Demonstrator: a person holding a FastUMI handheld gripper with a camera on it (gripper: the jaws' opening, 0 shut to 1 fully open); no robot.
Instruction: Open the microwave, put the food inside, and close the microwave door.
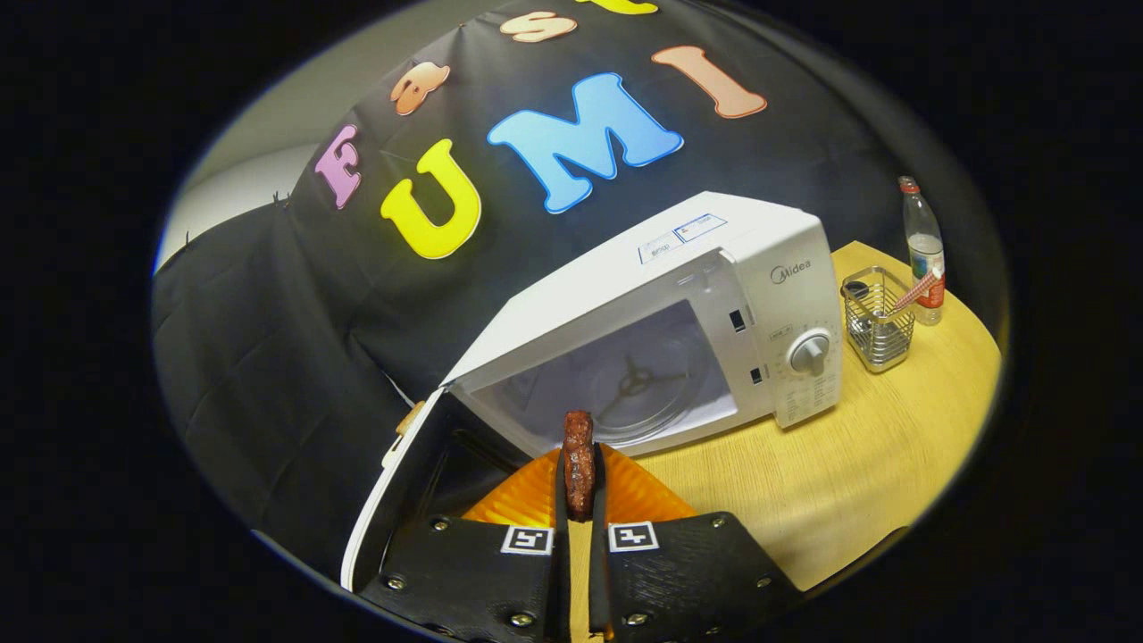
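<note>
Tool (579,500) is pinching a brown food piece (579,460) between nearly closed fingers, above an orange plate (527,500). It is sitting just ahead of the open microwave (705,295), which is showing "Midea" on its panel, on the counter (857,464).

Bright overhead light, sharp focus, fisheye-bent edges

"Midea" brand on microwave (714,304) front, small unreadable stickers on its top, bottle (924,250) label illegible

The claw (579,487) bears square coded tags and bright screws.
</note>
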